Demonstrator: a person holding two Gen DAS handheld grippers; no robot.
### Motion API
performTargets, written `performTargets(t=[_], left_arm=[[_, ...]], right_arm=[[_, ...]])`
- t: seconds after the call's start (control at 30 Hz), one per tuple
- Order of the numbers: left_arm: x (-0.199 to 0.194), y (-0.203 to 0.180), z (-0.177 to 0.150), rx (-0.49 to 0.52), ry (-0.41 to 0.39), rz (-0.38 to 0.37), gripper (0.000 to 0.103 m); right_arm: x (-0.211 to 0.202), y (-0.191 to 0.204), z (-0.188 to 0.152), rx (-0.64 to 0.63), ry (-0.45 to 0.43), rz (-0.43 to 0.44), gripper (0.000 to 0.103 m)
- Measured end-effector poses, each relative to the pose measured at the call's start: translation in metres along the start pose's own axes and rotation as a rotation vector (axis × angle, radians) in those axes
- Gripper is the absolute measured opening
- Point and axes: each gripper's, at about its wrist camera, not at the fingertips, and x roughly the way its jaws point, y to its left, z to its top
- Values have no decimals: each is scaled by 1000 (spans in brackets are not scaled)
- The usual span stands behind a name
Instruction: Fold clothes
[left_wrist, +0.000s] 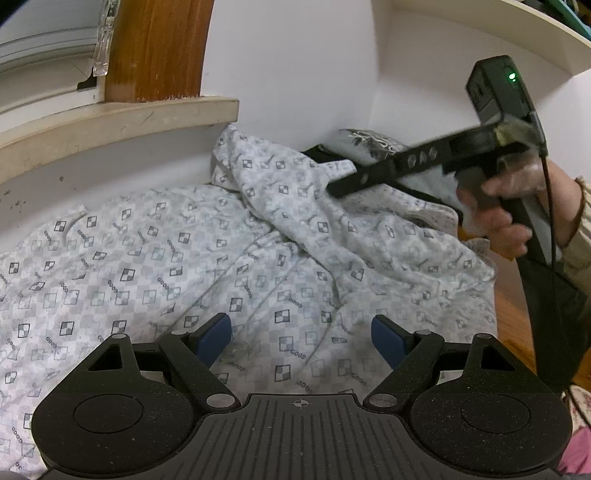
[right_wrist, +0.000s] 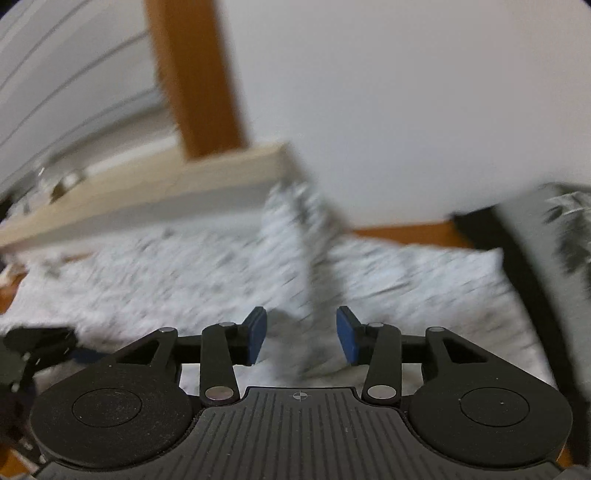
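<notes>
The patterned garment (left_wrist: 155, 266) fills most of the left wrist view, spread from the lower left of the frame up to the centre, where part of it is heaped against the white wall (left_wrist: 295, 66). It is printed all over with small check squares and the word GOOD. In the right wrist view the same cloth (right_wrist: 184, 288) crosses the middle of the frame, badly blurred, with a raised fold (right_wrist: 314, 258) running up the centre.

It looks like thin, light, soft cotton (pyjama weight, I would judge): it will drape, sag and wrinkle, and will not hold a shape unless laid flat. It should not be slippery or fragile. The best hold is likely a seam, hem or corner, where the cloth is doubled and a pinch will not slide off; a pinch in the open middle would only drag up a peak.

The left gripper (left_wrist: 301, 341) hangs at the lower centre of its frame, its 2 blue pads (left_wrist: 216, 338) spread wide with only flat cloth beneath them, grasping nothing. The right gripper (right_wrist: 301, 336) sits at the lower centre of its own frame with jaws partly apart; the raised fold seems to lie between the pads without being pressed, though the blur leaves that uncertain. From the left wrist view it reaches in from the upper right, held by a hand (left_wrist: 506, 218).
</notes>
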Motion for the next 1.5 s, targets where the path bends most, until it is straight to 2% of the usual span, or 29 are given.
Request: performTargets(t=[0.07,0.1,0.13,0.3,0.37,0.43,0.47,0.57,0.67,0.77,0.9,1.1,1.2,1.33,1.4,1.5], left_arm=[[0,0,0,-2,0,-1,85],[0,0,0,-1,0,-1,85],[0,0,0,-1,-1,-1,85],[0,0,-2,1,-1,1,85],[0,1,-2,-2,-1,-1,85],[0,1,-3,1,-1,0,85],[0,2,-3,1,-2,-1,85],[0,1,-3,5,-1,2,85],[0,1,-3,8,0,4,86],[0,1,-3,10,-2,5,86],[-1,3,-3,-4,-5,-1,86],[-2,8,-3,-23,-7,-12,86],[-2,9,-3,-24,-8,-14,86],[-2,9,-2,-17,-7,-9,86],[-2,8,-2,-10,-5,-6,86],[-2,9,-1,-6,-3,-4,86]], right_arm=[[11,11,-1,-37,45,3,43],[13,13,0,-56,51,-5,38],[10,13,2,-72,30,-11,6],[-7,11,19,-115,-128,-62,5],[-11,6,16,-123,-112,-78,10],[-14,1,12,-133,-89,-94,38],[-16,-2,9,-138,-77,-101,39],[-46,-25,-13,-96,-62,-112,38],[-75,-35,-44,-118,-24,-59,30],[-94,-35,-68,-157,10,-18,29],[-102,-31,-85,-185,44,24,29],[-89,-45,-95,-167,87,27,30],[-94,-50,-97,-164,70,11,6],[-132,-73,-94,-44,-35,-84,6],[-139,-90,-101,37,-30,-59,6],[-129,-82,-108,19,-2,-129,8]])
